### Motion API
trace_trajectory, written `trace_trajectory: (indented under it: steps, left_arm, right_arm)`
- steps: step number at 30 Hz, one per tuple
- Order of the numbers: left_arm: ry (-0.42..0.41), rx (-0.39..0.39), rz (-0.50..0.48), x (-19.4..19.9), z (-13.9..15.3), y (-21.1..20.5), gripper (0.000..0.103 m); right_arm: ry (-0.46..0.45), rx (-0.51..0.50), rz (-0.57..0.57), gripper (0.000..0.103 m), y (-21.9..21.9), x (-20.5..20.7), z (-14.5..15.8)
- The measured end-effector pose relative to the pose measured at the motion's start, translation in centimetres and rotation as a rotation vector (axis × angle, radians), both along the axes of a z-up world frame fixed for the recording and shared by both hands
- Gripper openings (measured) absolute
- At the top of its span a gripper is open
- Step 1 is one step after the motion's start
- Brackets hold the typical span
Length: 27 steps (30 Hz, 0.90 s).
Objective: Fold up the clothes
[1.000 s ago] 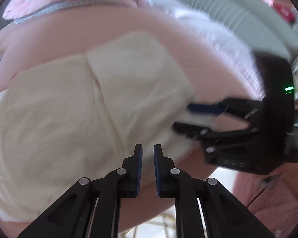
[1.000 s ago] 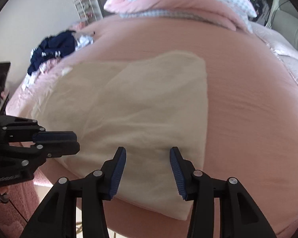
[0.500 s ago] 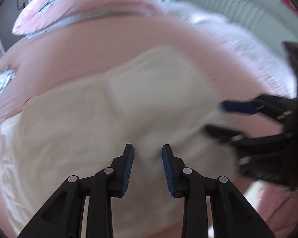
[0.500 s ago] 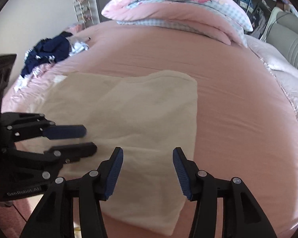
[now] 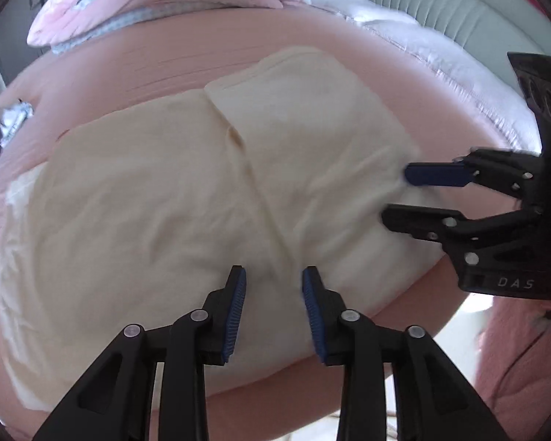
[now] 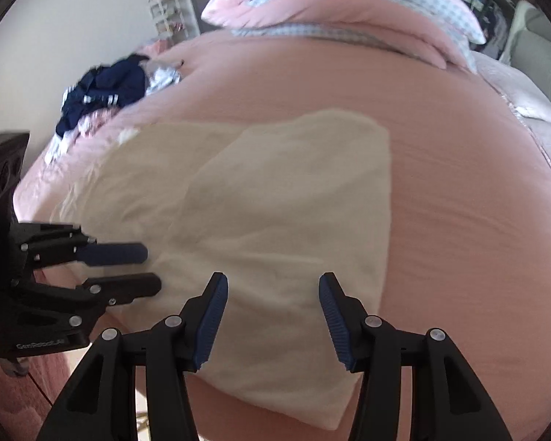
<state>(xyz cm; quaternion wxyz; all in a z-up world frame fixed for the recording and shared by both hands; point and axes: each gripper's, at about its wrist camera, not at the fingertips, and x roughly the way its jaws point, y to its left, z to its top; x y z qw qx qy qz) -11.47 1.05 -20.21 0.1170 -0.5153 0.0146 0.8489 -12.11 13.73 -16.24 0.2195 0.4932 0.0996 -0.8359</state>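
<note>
- The cream-coloured, soft cotton garment (image 5: 187,198) is lying flat on the pink-sheeted bed (image 6: 459,183), near the bed's front edge; one side is already lying doubled over, its folded edge running from about 12 o'clock down toward 6 o'clock in the left wrist view.
- The left gripper (image 5: 273,275) is hovering over the garment's near hem, right above that folded edge. Its jaws have just been opening and are now standing a narrow way apart, with nothing pinched between them (cloth is showing below, not in the grip).
- The right gripper (image 6: 273,283) is hanging over the doubled part near its 5 o'clock corner, jaws standing moderately wide and holding nothing.
- In each wrist view the other gripper is showing at the side: the right one at 3 o'clock in the left view, the left one at 9 o'clock in the right view, both just beside the near hem.
- Judged from this, the step in hand is lining up for the next fold: both grippers are positioning over the near hem, not yet gripping.
- The next move is probably calling for both to lower onto the near edge, close on all layers together, then carry the edge toward 12 o'clock evenly, so the stack is not skewing.
- A dark navy heap of clothes (image 6: 103,92) is lying well apart at 10 o'clock, untouched.
</note>
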Motion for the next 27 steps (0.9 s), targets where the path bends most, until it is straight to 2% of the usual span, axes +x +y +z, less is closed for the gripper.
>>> trace_trajectory:
  steps: [2,5,9,12,15,17,19,21,23,25,27]
  left_arm:
    - [-0.005,-0.024,0.066,0.1,0.6,-0.8,0.030]
    - [0.024,-0.036,0.109,0.6,1.4,-2.2,0.030]
    - [0.021,0.005,0.204,1.5,1.3,-4.5,0.030]
    - [0.020,0.031,0.287,2.8,1.0,-5.9,0.030]
    - [0.045,0.112,0.437,3.8,0.9,-8.4,0.030]
    - [0.040,0.180,0.586,5.3,0.9,-11.4,0.030]
    - [0.017,0.235,0.738,6.8,0.4,-13.8,0.030]
    - [0.018,0.268,0.837,7.8,0.0,-14.9,0.030]
    - [0.031,0.274,0.886,8.3,0.2,-15.0,0.030]
    - [0.041,0.248,0.938,8.7,0.4,-14.9,0.031]
    - [0.043,0.283,0.996,9.2,0.3,-15.3,0.034]
  right_arm:
    - [0.057,0.054,0.041,0.052,-0.8,1.4,0.2]
    - [0.105,-0.027,0.132,0.052,-2.9,3.0,1.5]
    - [0.052,0.042,0.180,0.052,-7.6,3.4,-0.9]
    - [0.031,-0.052,0.314,0.053,-9.6,5.4,0.0]
    - [0.114,-0.032,0.231,0.052,-9.0,5.4,0.7]
    - [0.108,-0.065,0.084,0.052,-7.2,3.6,0.9]
    - [0.058,-0.049,-0.057,0.052,-5.4,1.9,0.3]
    - [-0.028,-0.082,-0.031,0.054,-5.2,1.8,-0.9]
    - [-0.026,-0.126,0.093,0.054,-6.5,3.1,-0.5]
    - [-0.006,-0.202,0.068,0.053,-6.1,3.2,0.8]
    - [0.017,-0.275,0.030,0.053,-5.4,3.2,2.1]
